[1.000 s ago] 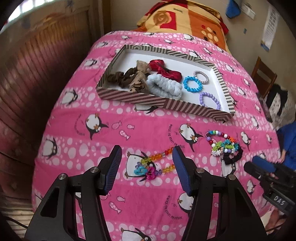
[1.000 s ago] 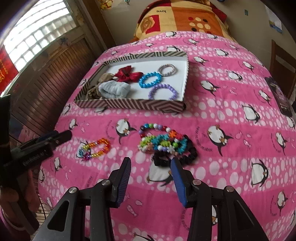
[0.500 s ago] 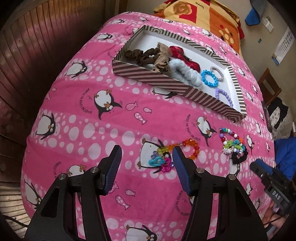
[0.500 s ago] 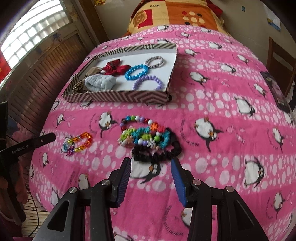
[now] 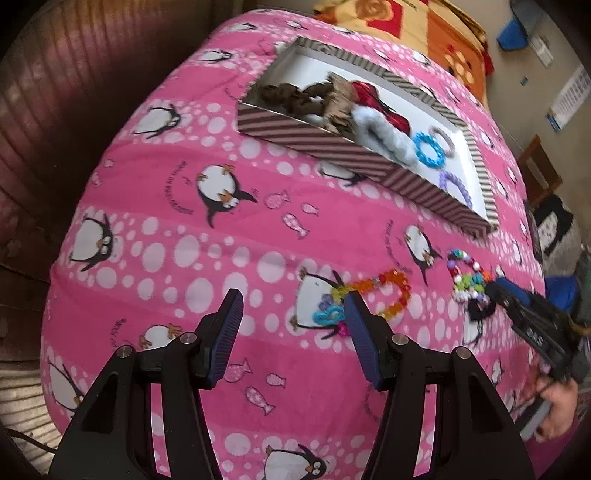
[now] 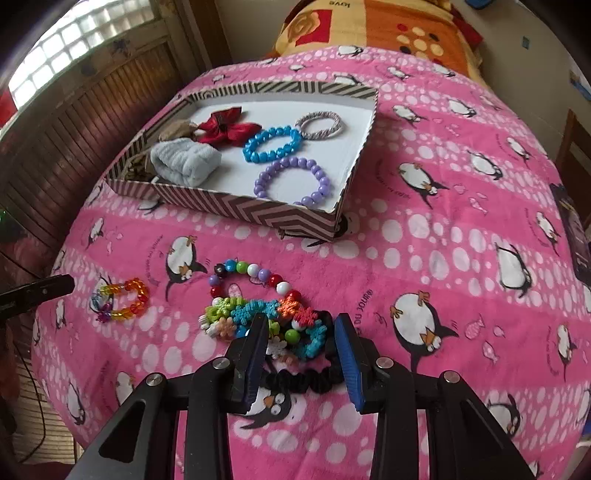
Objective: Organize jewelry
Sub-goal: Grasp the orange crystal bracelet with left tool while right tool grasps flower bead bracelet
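several bracelets already sit in your box (image 6: 310, 218); your right claw (image 6: 301, 334) is narrowing around the bead pile (image 6: 258, 314), not yet clamped; left claw (image 5: 293, 306) gapes empty.

A bed (image 6: 424, 236) under a pink blanket (image 5: 207, 266) printed with penguins, fish and white dots carries everything. Far ahead of both pairs of fingers a striped shallow box (image 6: 258, 214) rests on the blanket. Beyond it, at the head of the bed, lies an orange and red patterned cover (image 6: 388, 26). Between the right fingers and just ahead of them sits a heap of colourful bracelets (image 6: 258, 314) on a black scrunchie (image 6: 306, 382). A rainbow bead bracelet (image 5: 384, 295) lies apart from that heap, just ahead of the left gripper's right-hand finger and touching its tip in that view.
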A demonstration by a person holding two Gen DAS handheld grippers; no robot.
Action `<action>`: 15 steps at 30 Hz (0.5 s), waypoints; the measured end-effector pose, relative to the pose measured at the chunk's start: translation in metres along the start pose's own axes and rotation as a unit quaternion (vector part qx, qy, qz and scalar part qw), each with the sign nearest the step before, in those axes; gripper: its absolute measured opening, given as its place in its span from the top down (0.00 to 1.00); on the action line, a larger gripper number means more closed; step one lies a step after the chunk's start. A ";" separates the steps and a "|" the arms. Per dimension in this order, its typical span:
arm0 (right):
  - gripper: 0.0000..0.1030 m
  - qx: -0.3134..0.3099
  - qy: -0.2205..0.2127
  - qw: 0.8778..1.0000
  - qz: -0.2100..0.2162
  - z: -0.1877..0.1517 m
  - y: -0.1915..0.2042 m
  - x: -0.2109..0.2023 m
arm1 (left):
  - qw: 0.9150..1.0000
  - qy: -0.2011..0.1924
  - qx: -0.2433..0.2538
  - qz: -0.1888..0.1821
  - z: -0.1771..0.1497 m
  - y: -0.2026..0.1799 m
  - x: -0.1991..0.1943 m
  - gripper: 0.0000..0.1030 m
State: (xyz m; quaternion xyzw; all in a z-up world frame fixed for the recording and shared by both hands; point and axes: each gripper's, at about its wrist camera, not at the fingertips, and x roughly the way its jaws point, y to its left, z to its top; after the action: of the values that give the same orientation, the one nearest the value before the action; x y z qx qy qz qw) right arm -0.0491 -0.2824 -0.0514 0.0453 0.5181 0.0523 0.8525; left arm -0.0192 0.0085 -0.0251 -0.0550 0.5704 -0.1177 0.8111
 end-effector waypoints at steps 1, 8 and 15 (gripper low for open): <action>0.68 0.001 0.002 1.000 0.003 0.000 -0.001 0.002 | 1.000 0.004 0.008 -0.005 -0.001 -0.003 0.001 0.45; 0.88 0.008 -0.020 0.999 0.028 0.002 0.000 -0.015 | 0.998 0.012 0.062 0.015 0.001 -0.024 0.016 0.44; 0.88 0.026 -0.058 0.996 0.058 0.012 0.001 -0.050 | 0.993 0.041 0.114 0.018 0.008 -0.045 0.045 0.44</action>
State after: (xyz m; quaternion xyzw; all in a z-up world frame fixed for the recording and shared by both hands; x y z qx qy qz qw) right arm -0.0619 -0.2881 -0.0018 0.0999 0.4652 0.0853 0.8754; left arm -0.0027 -0.0467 -0.0532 0.0529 0.5871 -0.1690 0.7899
